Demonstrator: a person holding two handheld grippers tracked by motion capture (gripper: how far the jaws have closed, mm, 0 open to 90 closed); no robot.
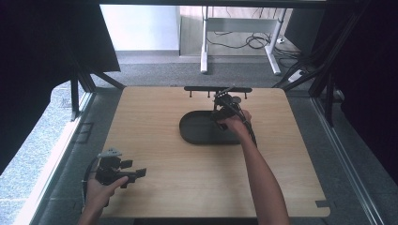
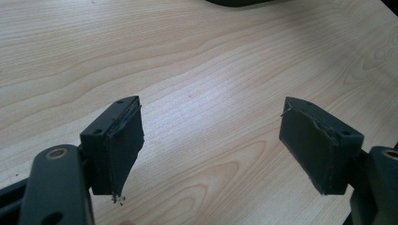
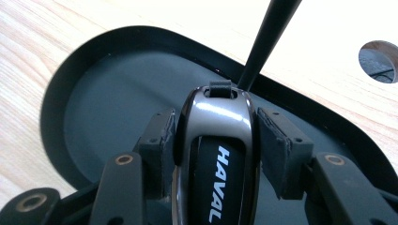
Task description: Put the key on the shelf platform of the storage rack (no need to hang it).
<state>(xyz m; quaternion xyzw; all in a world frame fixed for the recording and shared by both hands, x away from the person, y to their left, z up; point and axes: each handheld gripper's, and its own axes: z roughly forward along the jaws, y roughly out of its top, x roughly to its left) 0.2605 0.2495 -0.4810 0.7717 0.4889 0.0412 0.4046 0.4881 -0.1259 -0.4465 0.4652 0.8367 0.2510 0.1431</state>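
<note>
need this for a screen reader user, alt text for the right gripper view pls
The right gripper clamps a glossy black car key fob marked HAVAL, its strap running up and away. Below it lies a dark oval tray on a light wooden table.

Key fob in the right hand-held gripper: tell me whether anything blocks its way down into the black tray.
Nothing visible does. The right hand-held gripper grips the key fob directly over the black tray, whose floor looks bare. Its black strap runs upward, away from the tray.
</note>
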